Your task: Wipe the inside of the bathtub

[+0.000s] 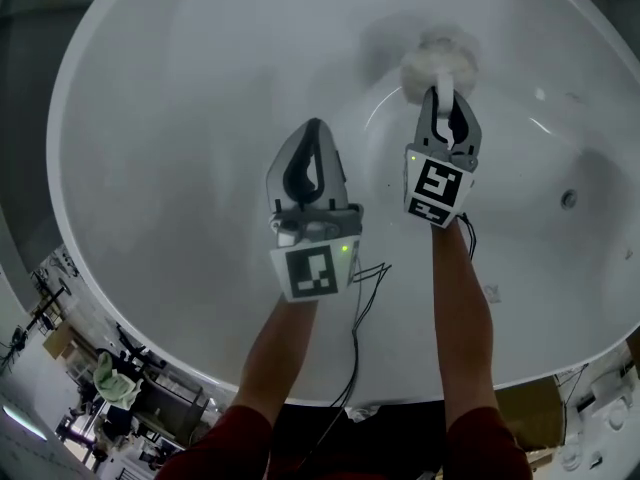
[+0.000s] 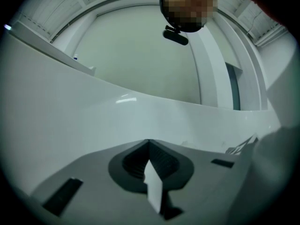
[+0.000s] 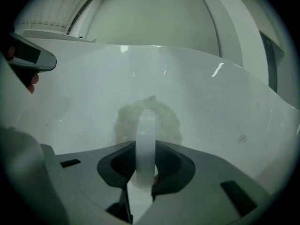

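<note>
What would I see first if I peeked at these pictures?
The big white bathtub fills almost everything. Near the top, the right gripper pinches a fluffy white scrubber that sits against the tub's inside. The left gripper hovers in the middle, shut and empty.

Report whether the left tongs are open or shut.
Shut. In the left gripper view the left tongs have their jaws meeting at the tips, with nothing held between them.
</note>
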Action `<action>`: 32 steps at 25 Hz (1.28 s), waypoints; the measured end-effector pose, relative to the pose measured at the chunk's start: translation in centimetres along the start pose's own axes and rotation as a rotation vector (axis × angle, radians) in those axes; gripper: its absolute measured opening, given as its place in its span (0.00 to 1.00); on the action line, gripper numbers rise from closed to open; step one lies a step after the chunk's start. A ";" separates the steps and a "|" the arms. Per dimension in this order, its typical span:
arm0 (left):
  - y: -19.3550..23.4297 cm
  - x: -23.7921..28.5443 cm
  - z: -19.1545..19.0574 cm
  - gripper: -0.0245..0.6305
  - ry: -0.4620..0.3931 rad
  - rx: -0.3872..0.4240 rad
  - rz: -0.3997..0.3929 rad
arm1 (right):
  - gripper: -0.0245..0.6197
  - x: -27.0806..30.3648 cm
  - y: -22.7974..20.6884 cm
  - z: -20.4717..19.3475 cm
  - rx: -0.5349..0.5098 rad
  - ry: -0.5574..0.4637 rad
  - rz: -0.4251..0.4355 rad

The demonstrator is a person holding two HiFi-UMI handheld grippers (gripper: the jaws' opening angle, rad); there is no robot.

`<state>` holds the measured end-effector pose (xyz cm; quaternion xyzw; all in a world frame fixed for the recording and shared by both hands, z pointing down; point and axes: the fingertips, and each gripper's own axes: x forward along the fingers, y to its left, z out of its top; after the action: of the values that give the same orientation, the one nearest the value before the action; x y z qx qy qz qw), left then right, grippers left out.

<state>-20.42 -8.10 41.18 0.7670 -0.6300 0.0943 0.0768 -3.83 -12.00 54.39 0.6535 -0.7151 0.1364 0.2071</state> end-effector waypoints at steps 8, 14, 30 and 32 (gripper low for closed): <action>0.4 1.2 -2.5 0.06 0.034 -0.011 0.007 | 0.18 2.4 1.6 -3.0 -0.009 0.053 0.041; 0.6 2.7 -5.2 0.06 0.051 -0.011 0.002 | 0.18 5.4 2.4 -5.2 -0.006 0.064 0.052; -5.5 3.9 -7.3 0.06 0.063 0.044 -0.080 | 0.18 7.9 -2.5 -8.8 0.048 0.074 0.001; -6.1 4.0 -7.6 0.06 0.059 0.050 -0.092 | 0.18 8.0 -3.1 -9.0 0.038 0.066 -0.003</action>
<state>-14.05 -8.94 49.49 0.7938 -0.5889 0.1292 0.0804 -0.17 -15.18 65.88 0.6535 -0.7042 0.1712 0.2184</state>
